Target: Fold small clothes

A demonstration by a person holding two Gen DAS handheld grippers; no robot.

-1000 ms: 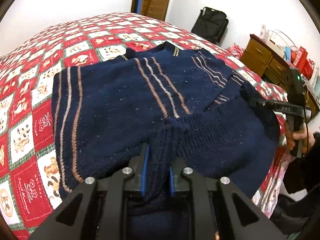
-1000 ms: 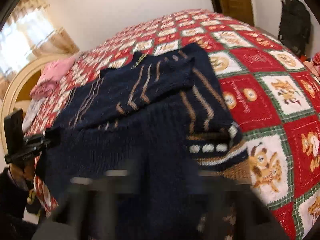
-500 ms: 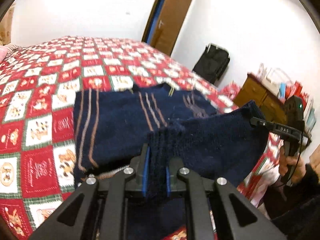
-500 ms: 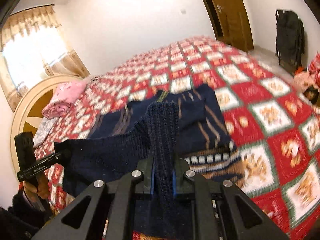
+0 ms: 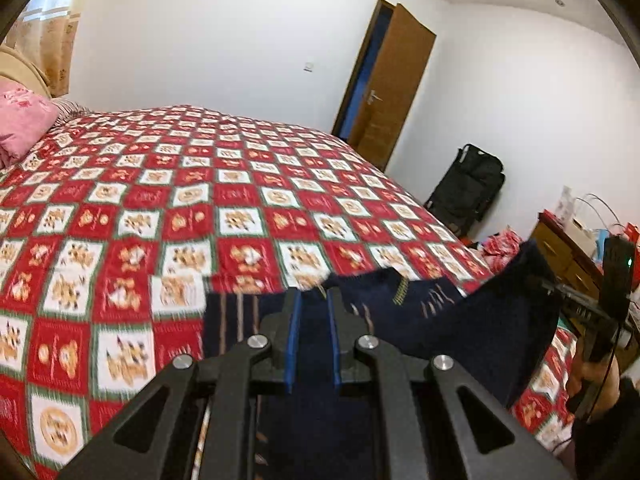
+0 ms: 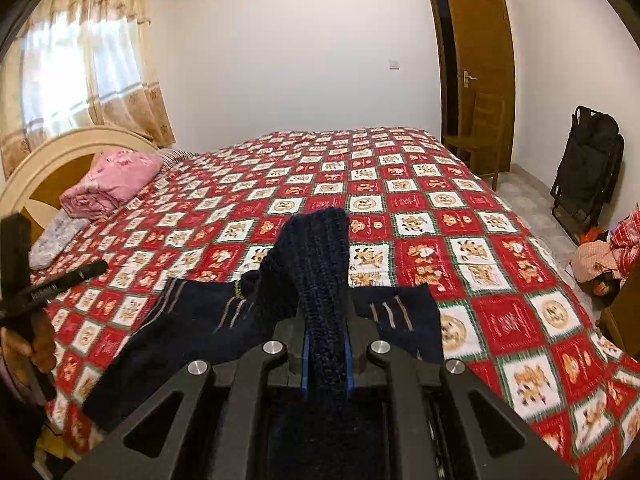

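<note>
A navy knit sweater [image 5: 472, 324] with tan stripes lies at the near edge of the bed, its hem lifted between both grippers. My left gripper [image 5: 314, 312] is shut on the ribbed hem, which fills the gap between its blue pads. My right gripper [image 6: 326, 344] is shut on the other hem corner, and a ribbed fold [image 6: 320, 248] stands up above its fingers. The sweater body [image 6: 192, 320] stays flat on the quilt below. Each gripper shows in the other's view, the right gripper [image 5: 592, 312] and the left gripper [image 6: 56, 280].
The red patchwork quilt [image 6: 400, 184] covers the bed. Pink folded bedding [image 6: 112, 184] sits by the headboard [image 6: 60, 148]. A wooden door [image 6: 476, 68], a black bag [image 6: 588, 164], a dresser [image 5: 572, 248] and a heap of clothes on the floor [image 6: 608, 252] stand off the bed's right side.
Both grippers have lifted the sweater's hem higher and tilted upwards, so more of the room and the far bed shows. The sweater now fills less of each view.
</note>
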